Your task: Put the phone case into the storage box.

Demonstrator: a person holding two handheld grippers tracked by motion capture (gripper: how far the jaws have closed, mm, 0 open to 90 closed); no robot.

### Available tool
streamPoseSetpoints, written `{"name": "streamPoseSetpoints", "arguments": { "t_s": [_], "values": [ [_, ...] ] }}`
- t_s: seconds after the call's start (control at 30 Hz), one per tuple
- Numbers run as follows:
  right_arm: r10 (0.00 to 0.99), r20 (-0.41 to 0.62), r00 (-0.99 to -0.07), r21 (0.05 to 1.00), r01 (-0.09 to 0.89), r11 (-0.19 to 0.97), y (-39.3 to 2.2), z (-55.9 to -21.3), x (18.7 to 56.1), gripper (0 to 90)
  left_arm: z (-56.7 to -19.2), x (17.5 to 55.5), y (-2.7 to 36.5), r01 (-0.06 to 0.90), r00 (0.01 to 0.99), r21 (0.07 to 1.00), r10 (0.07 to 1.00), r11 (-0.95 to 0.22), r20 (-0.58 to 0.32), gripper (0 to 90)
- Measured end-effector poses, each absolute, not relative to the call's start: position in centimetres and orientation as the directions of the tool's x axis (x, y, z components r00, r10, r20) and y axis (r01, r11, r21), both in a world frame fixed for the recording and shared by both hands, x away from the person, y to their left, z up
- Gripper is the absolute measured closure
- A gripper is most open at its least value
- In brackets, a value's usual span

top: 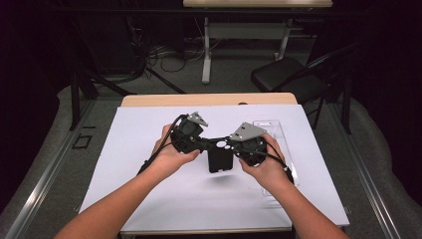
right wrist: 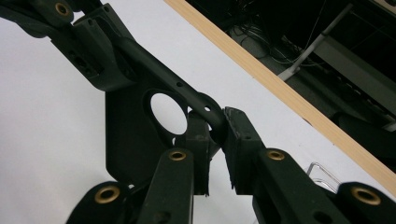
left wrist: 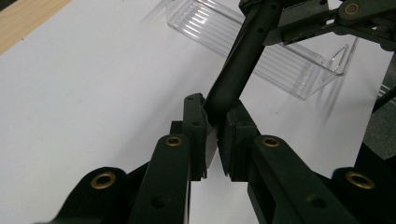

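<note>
Right now both grippers hold one black phone case [top: 220,158] between them, lifted just above the white counter [top: 149,189]. In the high view the case hangs near the counter's middle, its long side running from 12 to 6 o'clock, with a round camera opening at its upper end and a faint shadow on the sheet below it.

The left gripper [top: 203,144] comes in from 9 o'clock of the case, carried by the person's left hand [top: 171,154]. In the left gripper view its fingers [left wrist: 196,128] are closed on the thin edge of the case, which rises from them toward 1 o'clock, and the pads press on both faces of that edge.

The right gripper [top: 234,146] comes in from 3 o'clock, carried by the right hand [top: 266,167]. In the right gripper view its fingers [right wrist: 238,140] are clamped on the case's rim right beside the round opening, with the flat back of the case spreading away toward 9 o'clock. The two grippers stand close together at the upper end of the case.

A clear plastic tray [top: 278,130] lies on the counter at about 3 o'clock of the case, partly under the right hand. In the left gripper view it sits beyond the case, ribbed and see-through, apart from it.
</note>
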State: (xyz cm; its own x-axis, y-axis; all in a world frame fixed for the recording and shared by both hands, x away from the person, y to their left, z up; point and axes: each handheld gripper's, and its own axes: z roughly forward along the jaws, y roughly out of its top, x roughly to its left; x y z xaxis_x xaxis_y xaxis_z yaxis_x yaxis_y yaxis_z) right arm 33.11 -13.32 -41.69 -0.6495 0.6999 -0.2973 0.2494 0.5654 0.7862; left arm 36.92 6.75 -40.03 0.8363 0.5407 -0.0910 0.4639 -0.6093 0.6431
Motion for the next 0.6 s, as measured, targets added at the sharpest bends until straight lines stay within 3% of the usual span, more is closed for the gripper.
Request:
{"name": "streamPoseSetpoints", "arguments": {
  "t_s": [0.6],
  "values": [
    [0.692,-0.318,-0.648,0.79,0.223,0.572,-13.48,-41.74,33.27,81.6,-40.08,36.87,6.58,0.466,0.828,0.652,0.555,-0.598,-0.082,81.9]
  ]
}}
